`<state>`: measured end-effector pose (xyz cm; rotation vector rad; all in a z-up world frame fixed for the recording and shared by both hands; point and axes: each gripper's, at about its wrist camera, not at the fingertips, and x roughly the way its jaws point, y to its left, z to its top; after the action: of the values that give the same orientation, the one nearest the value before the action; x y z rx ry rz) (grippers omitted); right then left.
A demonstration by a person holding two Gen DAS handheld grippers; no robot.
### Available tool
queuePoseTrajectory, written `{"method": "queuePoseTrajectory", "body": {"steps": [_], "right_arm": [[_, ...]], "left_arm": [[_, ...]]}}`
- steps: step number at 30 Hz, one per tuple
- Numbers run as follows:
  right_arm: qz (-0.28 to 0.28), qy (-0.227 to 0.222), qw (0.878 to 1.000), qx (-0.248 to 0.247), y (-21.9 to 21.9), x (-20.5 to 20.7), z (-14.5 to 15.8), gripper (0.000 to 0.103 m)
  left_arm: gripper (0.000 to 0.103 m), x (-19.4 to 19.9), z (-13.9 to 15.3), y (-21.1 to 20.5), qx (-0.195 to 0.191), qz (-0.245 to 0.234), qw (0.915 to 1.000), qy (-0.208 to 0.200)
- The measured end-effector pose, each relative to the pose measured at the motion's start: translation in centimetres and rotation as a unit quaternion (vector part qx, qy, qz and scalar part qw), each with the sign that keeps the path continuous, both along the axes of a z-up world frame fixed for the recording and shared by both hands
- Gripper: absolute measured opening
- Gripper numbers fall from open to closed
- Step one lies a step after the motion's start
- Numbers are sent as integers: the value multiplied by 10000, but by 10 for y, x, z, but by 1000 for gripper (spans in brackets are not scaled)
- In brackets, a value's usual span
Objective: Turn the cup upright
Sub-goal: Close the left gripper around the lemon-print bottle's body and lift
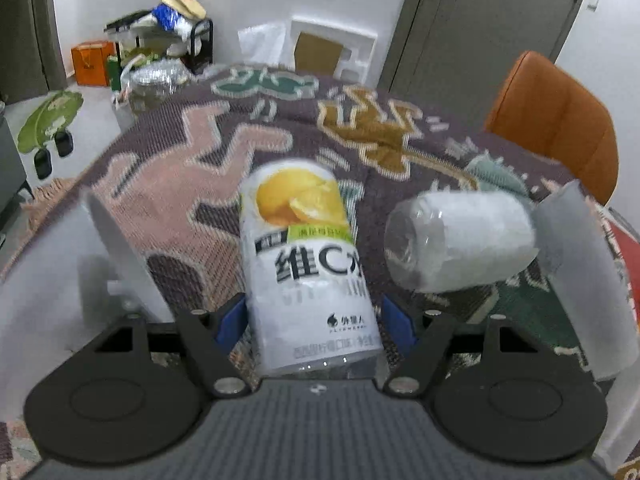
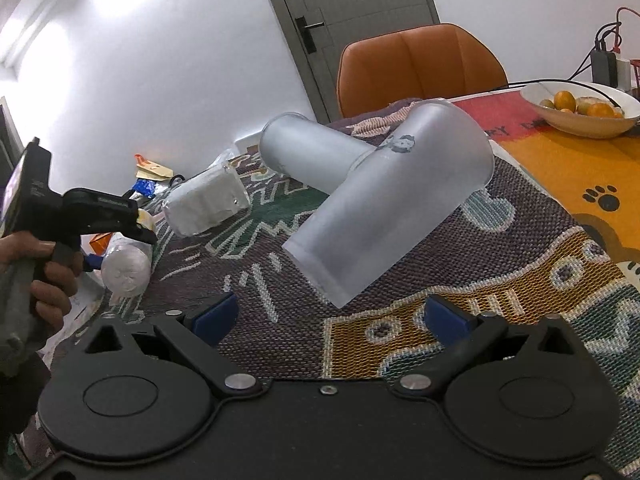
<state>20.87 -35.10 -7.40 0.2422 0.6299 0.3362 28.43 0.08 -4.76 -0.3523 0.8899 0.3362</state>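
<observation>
In the left wrist view my left gripper (image 1: 312, 320) is shut on a white lemon-print bottle (image 1: 308, 268), held between the blue pads above the patterned cloth (image 1: 192, 168). A clear cup with white lining (image 1: 460, 240) lies on its side to the right; a frosted cup (image 1: 588, 280) lies at the far right. In the right wrist view my right gripper (image 2: 330, 316) is open and empty, just short of two frosted cups lying on their sides: the near one (image 2: 392, 200) rests across the far one (image 2: 312, 152). The lined cup (image 2: 206, 204) lies left of them. The left gripper (image 2: 104, 216) holds the bottle (image 2: 126, 268).
An orange chair (image 2: 420, 64) stands behind the table, also in the left wrist view (image 1: 556, 120). A bowl of oranges (image 2: 580, 108) sits at the far right on an orange mat (image 2: 580, 184). Boxes and clutter (image 1: 152, 48) lie on the floor beyond the table.
</observation>
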Motion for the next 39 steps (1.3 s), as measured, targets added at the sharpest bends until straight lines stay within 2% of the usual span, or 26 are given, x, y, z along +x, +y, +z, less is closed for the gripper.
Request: {"method": "queuePoseTrajectory", "body": {"steps": [1, 2, 14, 25, 39], "right_arm": [[-6, 0, 10000, -2, 0, 0, 0, 102], [-10, -5, 10000, -5, 0, 1, 0, 102], [-105, -91, 9999, -7, -7, -9, 1, 101], [-76, -276, 9996, -20, -9, -38, 13, 101], [62, -355, 9993, 5, -11, -66, 23, 101]], "left_arm": [[65, 1, -3, 0, -25, 23, 10000, 55], [64, 1, -6, 0, -54, 53, 9999, 83], [62, -22, 3, -11, -138, -97, 9998, -118], [62, -74, 26, -20, -365, -349, 9977, -454], [62, -140, 32, -40, -620, -897, 9925, -552]]}}
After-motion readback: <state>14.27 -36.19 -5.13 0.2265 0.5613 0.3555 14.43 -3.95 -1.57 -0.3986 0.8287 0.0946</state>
